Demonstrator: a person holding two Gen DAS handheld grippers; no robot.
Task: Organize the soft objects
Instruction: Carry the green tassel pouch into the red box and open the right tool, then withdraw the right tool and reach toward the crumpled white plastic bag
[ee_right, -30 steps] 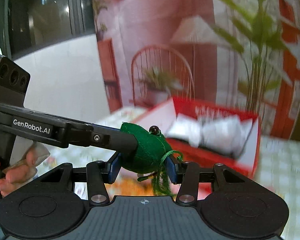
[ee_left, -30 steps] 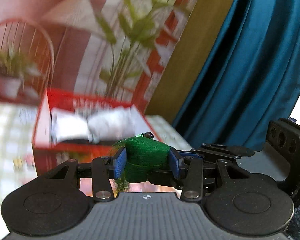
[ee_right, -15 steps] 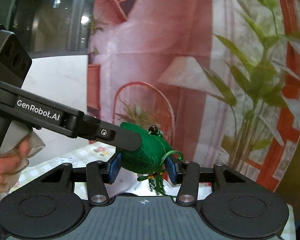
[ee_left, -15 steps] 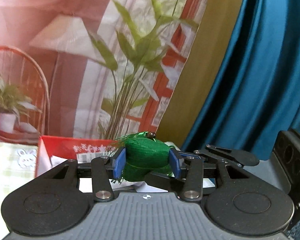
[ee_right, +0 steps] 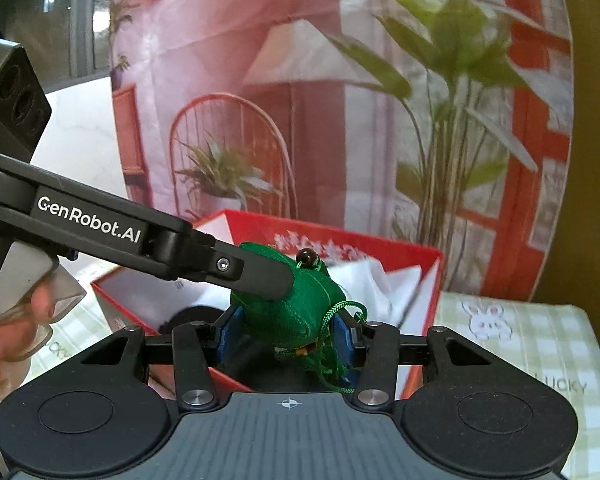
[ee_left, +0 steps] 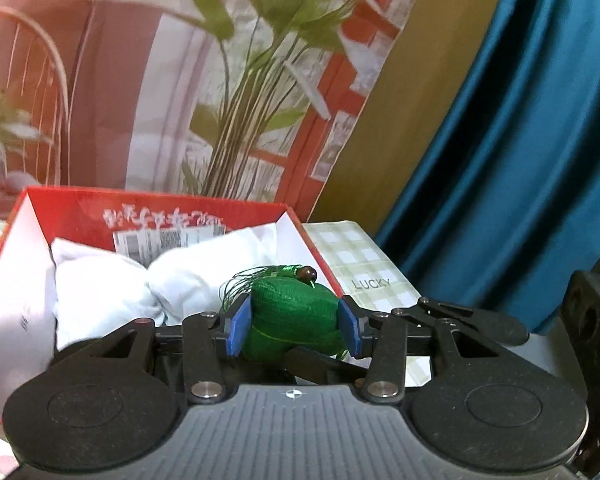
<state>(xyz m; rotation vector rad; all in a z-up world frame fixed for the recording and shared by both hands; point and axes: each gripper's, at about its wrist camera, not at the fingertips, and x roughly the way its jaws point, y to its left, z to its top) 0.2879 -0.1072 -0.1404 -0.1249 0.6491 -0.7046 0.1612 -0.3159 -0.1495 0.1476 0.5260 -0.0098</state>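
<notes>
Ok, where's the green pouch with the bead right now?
The green pouch is clamped between the left gripper and the right gripper, held in front of the open red box with white cloth in it.

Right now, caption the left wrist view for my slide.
Both grippers hold a green pouch over a red box.

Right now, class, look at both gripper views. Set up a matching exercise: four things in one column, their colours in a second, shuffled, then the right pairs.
Things:
1. pouch
2. box
3. curtain
4. cloth

Colours:
A. white
B. green
C. red
D. blue

Pairs: 1-B, 2-C, 3-D, 4-A
</notes>
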